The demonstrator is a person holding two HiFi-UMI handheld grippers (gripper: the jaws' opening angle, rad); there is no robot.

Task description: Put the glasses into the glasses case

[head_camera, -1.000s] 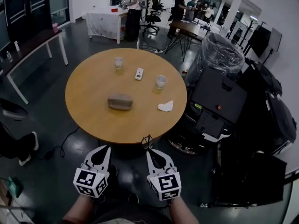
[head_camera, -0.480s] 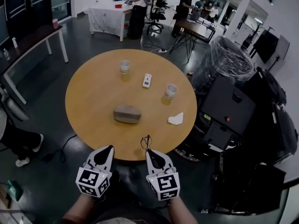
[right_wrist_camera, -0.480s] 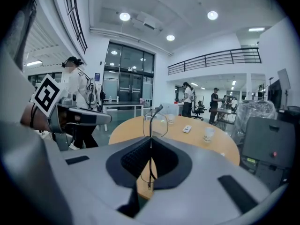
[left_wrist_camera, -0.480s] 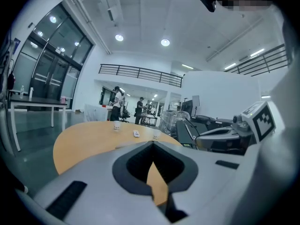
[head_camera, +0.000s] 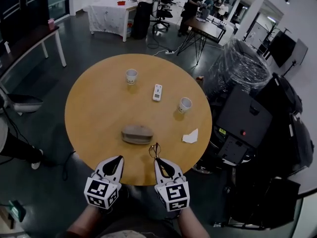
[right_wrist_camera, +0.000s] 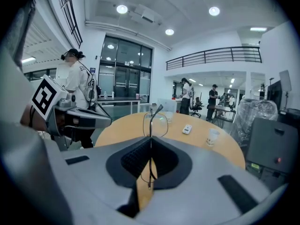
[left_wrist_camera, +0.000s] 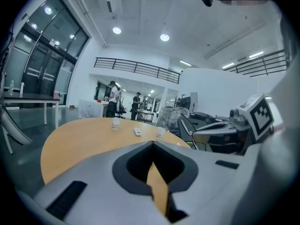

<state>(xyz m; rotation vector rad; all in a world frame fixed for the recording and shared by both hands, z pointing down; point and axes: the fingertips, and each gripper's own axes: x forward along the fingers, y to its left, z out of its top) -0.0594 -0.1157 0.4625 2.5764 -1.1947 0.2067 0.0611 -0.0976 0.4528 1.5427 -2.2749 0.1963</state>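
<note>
jaws of the right gripper [right_wrist_camera: 150, 142] pinch the wire-rimmed glasses [right_wrist_camera: 155, 121], lenses poking up past the tips. left gripper [left_wrist_camera: 152, 148] is pressed together, empty. both hover at the round surface's [head_camera: 94, 108] near edge, grey glasses case [head_camera: 137, 134] lying just ahead, seemingly closed. carry step; next, left must open that case.

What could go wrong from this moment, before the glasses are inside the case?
1. The right tool pinches the thin glasses by a narrow part of the frame only, so they may twist, slip or bend on the way.
2. The case looks closed. The left tool is shut and empty and would have to open it first. The case could slide on the smooth table.
</note>
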